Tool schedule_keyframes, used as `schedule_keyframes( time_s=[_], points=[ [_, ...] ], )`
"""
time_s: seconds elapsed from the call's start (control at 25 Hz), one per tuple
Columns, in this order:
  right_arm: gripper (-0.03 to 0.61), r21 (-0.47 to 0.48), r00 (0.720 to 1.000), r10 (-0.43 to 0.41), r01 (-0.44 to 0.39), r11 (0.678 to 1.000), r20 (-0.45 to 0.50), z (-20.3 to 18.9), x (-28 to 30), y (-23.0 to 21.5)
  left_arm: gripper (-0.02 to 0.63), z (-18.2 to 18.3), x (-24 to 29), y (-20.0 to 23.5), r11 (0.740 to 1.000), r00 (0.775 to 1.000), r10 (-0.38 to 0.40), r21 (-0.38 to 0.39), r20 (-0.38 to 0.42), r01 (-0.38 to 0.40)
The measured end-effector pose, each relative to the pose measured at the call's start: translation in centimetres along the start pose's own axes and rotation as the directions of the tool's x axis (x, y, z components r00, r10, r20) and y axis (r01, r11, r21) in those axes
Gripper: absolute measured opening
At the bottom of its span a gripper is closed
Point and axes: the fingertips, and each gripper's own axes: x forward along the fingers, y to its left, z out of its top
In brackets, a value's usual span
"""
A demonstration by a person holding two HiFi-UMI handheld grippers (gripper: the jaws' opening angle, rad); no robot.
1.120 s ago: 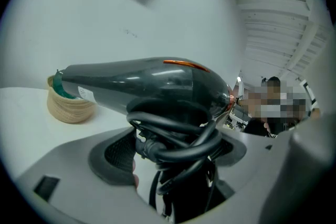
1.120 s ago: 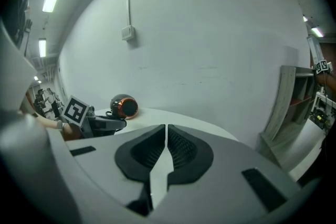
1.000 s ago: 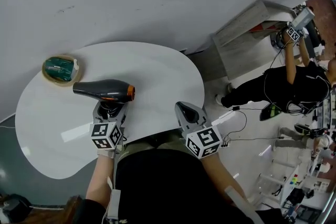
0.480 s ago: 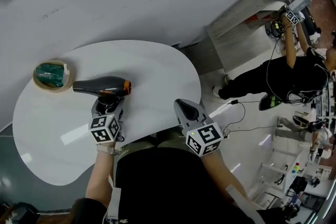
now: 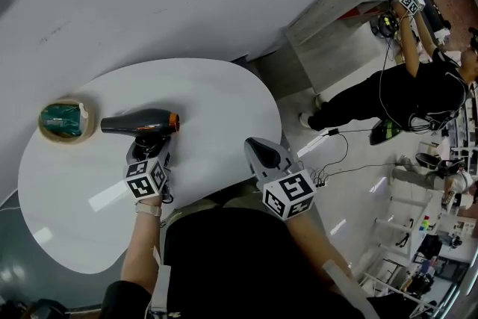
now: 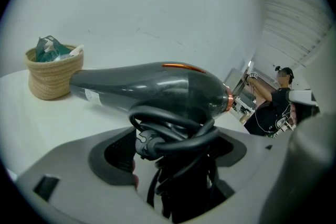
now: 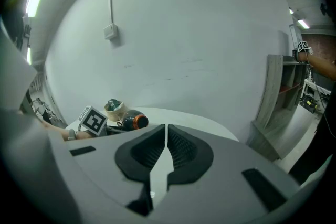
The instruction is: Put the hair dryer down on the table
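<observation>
A dark grey hair dryer (image 5: 138,121) with an orange ring at its rear lies level over the white table (image 5: 216,93), nozzle toward the left. My left gripper (image 5: 147,149) is shut on its handle, which has the black cord wound round it (image 6: 173,134). In the left gripper view the barrel (image 6: 152,89) crosses just above the jaws, close over the tabletop; whether it touches I cannot tell. My right gripper (image 5: 258,151) hovers at the table's near right edge, shut with nothing in it (image 7: 165,139). It also sees the dryer (image 7: 134,121).
A small woven basket (image 5: 63,122) with something green in it stands on the table just left of the nozzle (image 6: 52,73). A grey shelf unit (image 5: 336,11) stands off the table's right, with a person in black (image 5: 403,93) and cables on the floor (image 5: 336,160).
The left gripper has sunk toward the table with the hair dryer still in it, and the barrel has drifted slightly left. The right gripper has barely shifted.
</observation>
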Motion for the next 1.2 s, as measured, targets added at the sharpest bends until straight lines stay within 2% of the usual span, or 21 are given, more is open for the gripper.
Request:
schedule_keyframes(
  time_s=[0.36, 0.56, 1.2],
  points=[
    [0.026, 0.023, 0.999, -0.036, 0.037, 0.999, -0.004, -0.2, -0.3, -0.8, 0.41, -0.7, 1.6, 1.0, 0.999, 0.996, 0.047, 0.002, -0.075, -0.047],
    [0.026, 0.037, 0.998, -0.058, 0.058, 0.998, -0.014, -0.6, -0.3, -1.3, 0.41, -1.1, 2.4, 1.3, 0.998, 0.993, 0.056, 0.035, -0.107, -0.053],
    [0.026, 0.041, 0.998, -0.06, 0.061, 0.997, -0.029, -1.2, -0.2, -0.9, 0.419, -1.7, 3.0, 1.1, 0.989, 0.986, 0.102, 0.119, -0.133, -0.086]
  ],
)
